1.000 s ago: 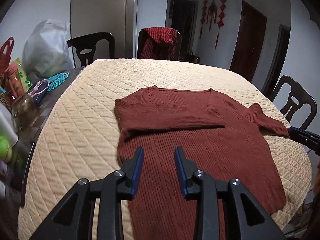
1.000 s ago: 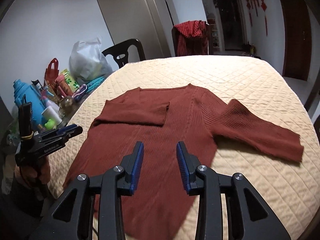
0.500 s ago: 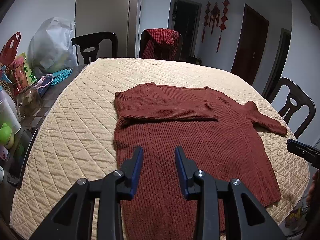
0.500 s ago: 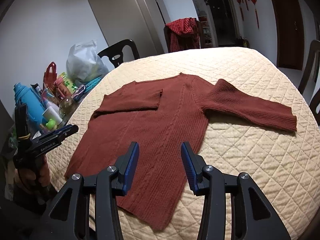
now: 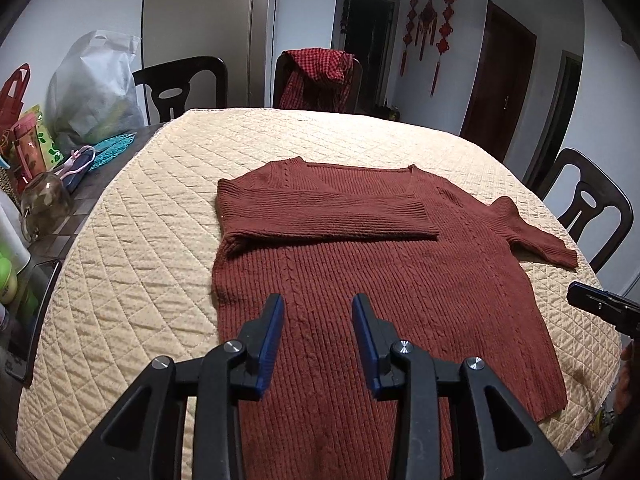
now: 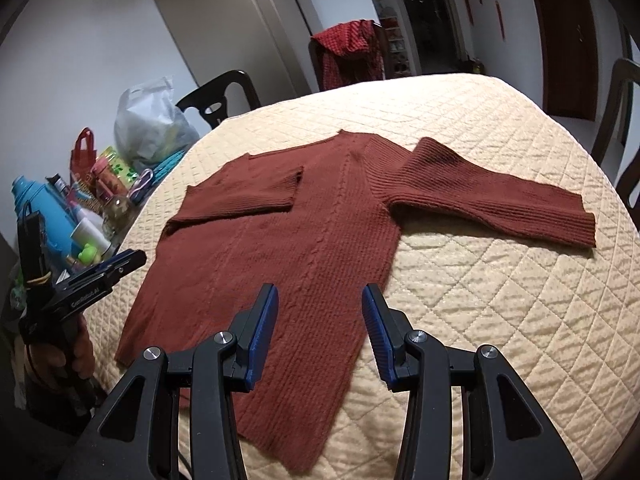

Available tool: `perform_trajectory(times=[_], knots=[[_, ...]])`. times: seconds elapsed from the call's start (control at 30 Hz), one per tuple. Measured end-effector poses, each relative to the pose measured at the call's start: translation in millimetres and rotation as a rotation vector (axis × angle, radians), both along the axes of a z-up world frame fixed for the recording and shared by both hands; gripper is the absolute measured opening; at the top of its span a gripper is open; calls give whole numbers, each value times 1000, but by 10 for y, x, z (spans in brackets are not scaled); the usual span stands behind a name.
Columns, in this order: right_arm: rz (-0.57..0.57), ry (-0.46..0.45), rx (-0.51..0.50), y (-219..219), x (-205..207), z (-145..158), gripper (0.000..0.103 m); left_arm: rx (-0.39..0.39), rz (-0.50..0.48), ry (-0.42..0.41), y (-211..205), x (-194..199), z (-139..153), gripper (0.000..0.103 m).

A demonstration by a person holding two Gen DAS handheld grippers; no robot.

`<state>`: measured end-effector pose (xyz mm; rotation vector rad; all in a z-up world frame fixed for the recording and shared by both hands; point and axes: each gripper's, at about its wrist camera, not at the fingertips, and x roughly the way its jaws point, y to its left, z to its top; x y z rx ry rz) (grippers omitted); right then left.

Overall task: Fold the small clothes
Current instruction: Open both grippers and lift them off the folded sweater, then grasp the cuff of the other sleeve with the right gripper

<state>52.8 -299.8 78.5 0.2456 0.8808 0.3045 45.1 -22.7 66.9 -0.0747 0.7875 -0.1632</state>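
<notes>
A rust-red knit sweater (image 5: 360,272) lies flat on a cream quilted table cover (image 5: 132,280). Its left sleeve (image 5: 328,216) is folded across the chest. Its right sleeve (image 6: 492,196) lies stretched out to the right. My left gripper (image 5: 318,312) is open and empty above the sweater's lower hem. My right gripper (image 6: 320,304) is open and empty above the sweater's lower right side. The left gripper also shows at the left edge of the right wrist view (image 6: 100,276), and the right gripper's tip shows at the right edge of the left wrist view (image 5: 592,304).
Bottles, jars, a blue flask (image 6: 44,216) and a plastic bag (image 5: 92,92) crowd the table's left side. Dark chairs (image 5: 588,204) stand around the table; one holds a red checked garment (image 5: 316,76).
Both grippers have pulled back toward the near table edge and risen slightly, so more of the sweater and table shows. The right gripper's jaws have opened a little wider. The sweater has not moved.
</notes>
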Motion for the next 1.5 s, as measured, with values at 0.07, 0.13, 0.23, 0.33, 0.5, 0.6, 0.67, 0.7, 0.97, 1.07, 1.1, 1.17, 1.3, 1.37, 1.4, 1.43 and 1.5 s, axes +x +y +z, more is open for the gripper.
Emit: perform_trajectory(times=[0.07,0.13,0.23,0.33,0.5,0.6,0.67,0.7,0.97,1.07,1.1,1.17,1.3,1.37,1.4,1.43,1.5], knots=[[-22,13,13,-55,40,-28,45,2,-4,5,-11,43,-14,38],[-49,23,16,-113,69,-53,45,5,-10,7,-27,91,-25,38],[-84,37,16,-201,111,-87,45,11,-21,13,-55,180,-43,38],[-123,52,15,-308,155,-124,45,16,-31,19,-93,266,-56,38],[-211,77,28,-574,224,-186,45,33,-50,22,-167,393,-71,38],[-266,94,41,-765,293,-235,45,37,-50,33,-190,471,-115,38],[-302,106,49,-893,344,-270,45,40,-48,44,-205,516,-151,38],[-327,113,52,-968,369,-293,45,40,-49,49,-213,532,-170,38],[-479,155,111,-1373,426,-390,45,36,-47,78,-221,597,-272,38],[-521,152,136,-1443,475,-380,45,34,-44,93,-221,615,-317,38],[-537,152,147,-1475,487,-383,45,33,-44,97,-223,619,-330,38],[-568,150,183,-1537,509,-389,44,32,-42,105,-224,630,-354,38],[-647,135,211,-1656,529,-387,44,29,-39,116,-221,641,-399,38],[-688,132,206,-1680,518,-385,44,28,-38,116,-217,640,-407,38],[-700,128,213,-1708,517,-389,41,27,-39,115,-218,641,-410,38],[-708,128,211,-1722,526,-394,39,26,-39,115,-217,643,-413,38],[-724,133,189,-1742,552,-400,17,25,-41,115,-217,641,-417,39]])
